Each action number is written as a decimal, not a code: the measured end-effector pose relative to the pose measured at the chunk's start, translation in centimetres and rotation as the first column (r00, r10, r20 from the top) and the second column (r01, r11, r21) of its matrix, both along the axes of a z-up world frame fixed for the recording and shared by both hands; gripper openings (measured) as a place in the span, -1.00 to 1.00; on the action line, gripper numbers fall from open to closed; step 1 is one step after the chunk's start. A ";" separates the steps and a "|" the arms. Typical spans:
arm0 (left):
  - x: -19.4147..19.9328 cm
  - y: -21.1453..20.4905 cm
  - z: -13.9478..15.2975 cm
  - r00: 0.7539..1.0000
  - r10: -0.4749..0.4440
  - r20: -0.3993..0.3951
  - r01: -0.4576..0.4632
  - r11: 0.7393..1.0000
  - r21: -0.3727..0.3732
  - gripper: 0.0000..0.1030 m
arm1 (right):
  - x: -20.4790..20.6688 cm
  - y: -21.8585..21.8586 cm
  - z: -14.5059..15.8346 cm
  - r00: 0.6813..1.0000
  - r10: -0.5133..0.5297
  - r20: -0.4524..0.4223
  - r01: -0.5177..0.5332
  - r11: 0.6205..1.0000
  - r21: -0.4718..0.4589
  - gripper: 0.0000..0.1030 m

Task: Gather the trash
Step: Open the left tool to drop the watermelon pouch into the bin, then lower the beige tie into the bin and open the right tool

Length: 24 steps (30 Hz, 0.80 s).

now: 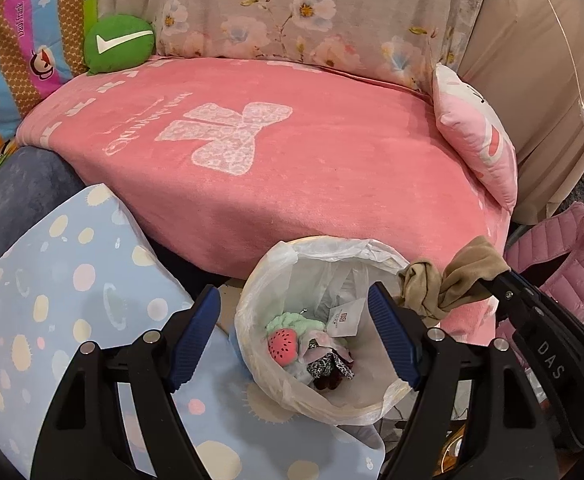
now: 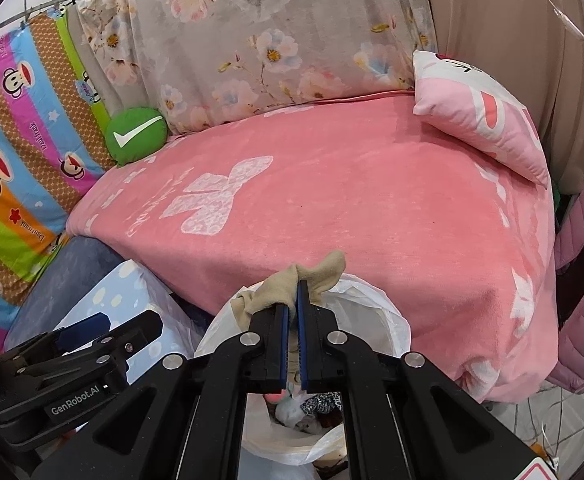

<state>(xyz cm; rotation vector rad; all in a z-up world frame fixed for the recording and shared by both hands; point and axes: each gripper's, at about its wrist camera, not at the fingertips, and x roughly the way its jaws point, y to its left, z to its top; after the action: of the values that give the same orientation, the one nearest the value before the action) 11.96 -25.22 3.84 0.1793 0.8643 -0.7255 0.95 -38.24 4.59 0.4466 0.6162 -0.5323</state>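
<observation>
Right gripper clamped tight on a knotted tan cloth, held just above the far rim of the lined trash bin. Not yet let go; cloth bunched out past the fingertips, one end sticking up, the knot hanging to the left. Seen from the left wrist view, same tan cloth hanging at the right edge of the bin, over the rim rather than over the middle.

Left gripper spread wide with nothing between the pads, poised above the near-left side of the bin. Empty as far as can be told.

Inside the bin: a white plastic liner, a pale green item with a watermelon-slice piece, a leopard-print scrap, a white tag. So several pieces already collected.

Pink blanket on the bed beyond looks bare of loose bits; only a green check-mark cushion at the far left and a pink pillow at the right, neither looking like trash. Spotted blue cloth lying near left of the bin.

Judged late in the task: the tan cloth likely the last piece in view, left only to shift over the opening and drop. Risk of the cloth catching on the rim or liner edge.
</observation>
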 end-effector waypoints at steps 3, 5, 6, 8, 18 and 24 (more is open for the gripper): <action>0.3 0.5 0.0 1.000 0.011 0.001 -0.011 1.000 0.000 0.40 | 0.6 0.5 0.0 1.000 0.013 -0.004 -0.013 1.000 -0.003 -0.92; 0.5 0.8 0.0 1.000 0.019 0.003 -0.019 1.000 0.001 0.40 | 0.9 0.9 0.0 1.000 0.019 -0.011 -0.020 1.000 -0.012 -0.91; 0.6 1.0 0.0 1.000 0.023 0.003 -0.023 1.000 0.001 0.40 | 1.0 1.0 0.0 1.000 0.022 -0.016 -0.023 1.000 -0.015 -0.89; 0.8 1.3 0.0 1.000 0.031 0.004 -0.031 1.000 0.000 0.40 | 1.3 1.3 -0.1 0.999 0.026 -0.024 -0.026 0.999 -0.020 -0.84; 1.4 2.9 -0.1 0.998 0.070 0.006 -0.070 0.998 0.001 0.46 | 1.9 2.6 -0.1 0.998 0.053 -0.047 -0.055 0.998 -0.045 -0.54; 1.7 3.8 -0.2 0.996 0.090 0.006 -0.090 0.996 0.002 0.46 | 2.5 3.0 -0.3 0.996 0.064 -0.069 -0.068 0.996 -0.052 -0.32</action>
<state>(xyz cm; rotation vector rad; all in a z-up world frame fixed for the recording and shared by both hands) 13.68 -21.42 3.60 0.1434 0.8625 -0.6395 3.48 -35.24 4.32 0.3574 0.6771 -0.5015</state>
